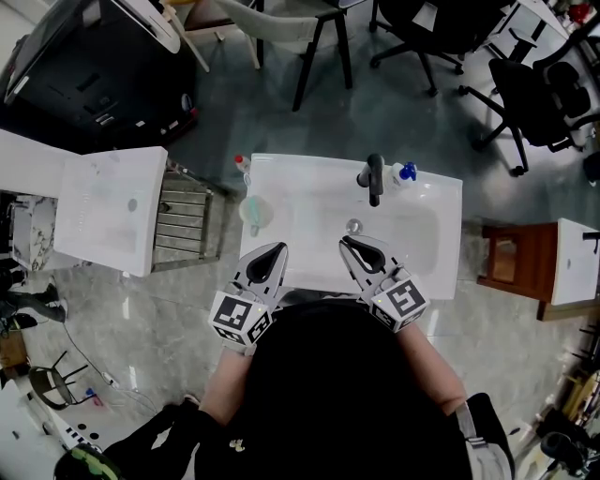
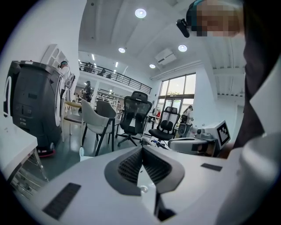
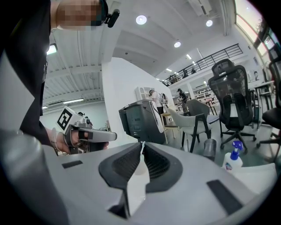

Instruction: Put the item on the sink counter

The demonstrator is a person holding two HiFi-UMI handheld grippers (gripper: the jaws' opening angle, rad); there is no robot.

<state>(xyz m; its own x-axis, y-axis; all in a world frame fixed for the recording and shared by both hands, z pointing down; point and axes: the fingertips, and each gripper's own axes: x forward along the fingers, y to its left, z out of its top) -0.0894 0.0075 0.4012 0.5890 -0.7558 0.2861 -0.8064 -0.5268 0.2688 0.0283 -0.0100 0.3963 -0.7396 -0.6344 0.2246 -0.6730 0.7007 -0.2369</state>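
The white sink counter [image 1: 286,178] lies in front of me, its basin [image 1: 412,246] holding a round drain [image 1: 353,226]. On its left side stands a pale green cup [image 1: 255,214], and a small red-capped bottle [image 1: 244,166] sits at the back left corner. My left gripper [image 1: 277,248] hovers over the front left of the counter, shut with nothing in it. My right gripper [image 1: 348,243] is over the basin's front edge, near the drain, also shut and empty. In the left gripper view its ribbed pads [image 2: 131,165] meet; the right gripper's pads [image 3: 153,163] meet too.
A black faucet [image 1: 375,178] and a blue-topped spray bottle [image 1: 405,172] stand at the back of the sink. A second white sink unit [image 1: 103,208] with a metal rack [image 1: 183,217] is on the left. Chairs [image 1: 309,28] stand behind, and a wooden cabinet [image 1: 511,258] on the right.
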